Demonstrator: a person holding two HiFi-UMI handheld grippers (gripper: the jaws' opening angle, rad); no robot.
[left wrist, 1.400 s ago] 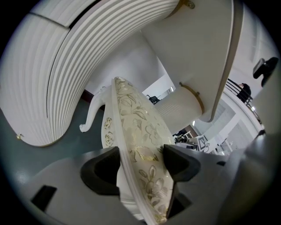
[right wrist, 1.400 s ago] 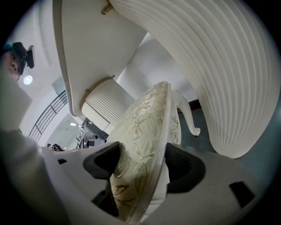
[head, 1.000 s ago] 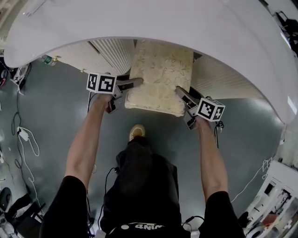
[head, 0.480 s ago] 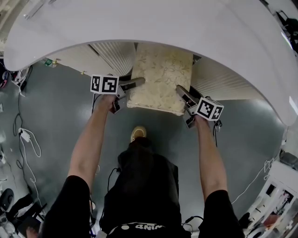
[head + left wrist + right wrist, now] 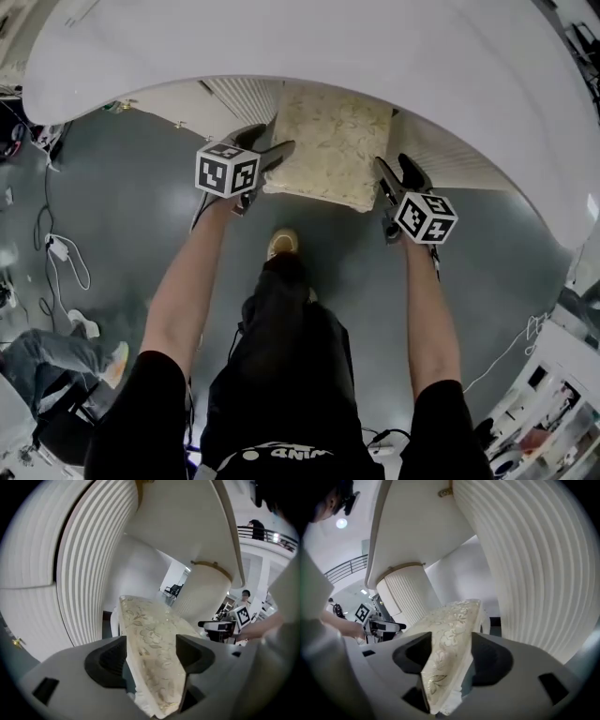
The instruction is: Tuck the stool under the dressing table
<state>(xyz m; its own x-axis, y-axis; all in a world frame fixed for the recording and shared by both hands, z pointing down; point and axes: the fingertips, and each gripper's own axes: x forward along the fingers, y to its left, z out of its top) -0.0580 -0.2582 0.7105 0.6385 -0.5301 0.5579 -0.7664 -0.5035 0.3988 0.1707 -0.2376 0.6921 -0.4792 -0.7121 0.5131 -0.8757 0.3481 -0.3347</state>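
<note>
Stool sits half under dressing table, seat edges gripped: left gripper fingers just loosening, right gripper fingers just tightening.

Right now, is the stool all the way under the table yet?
Partly. The far end of the stool is already under the dressing table top. The left gripper and right gripper each clamp a front corner of it. The left jaws have just been opening a little, the right closing. The front edge still sticks out, so a last push probably remains.
</note>
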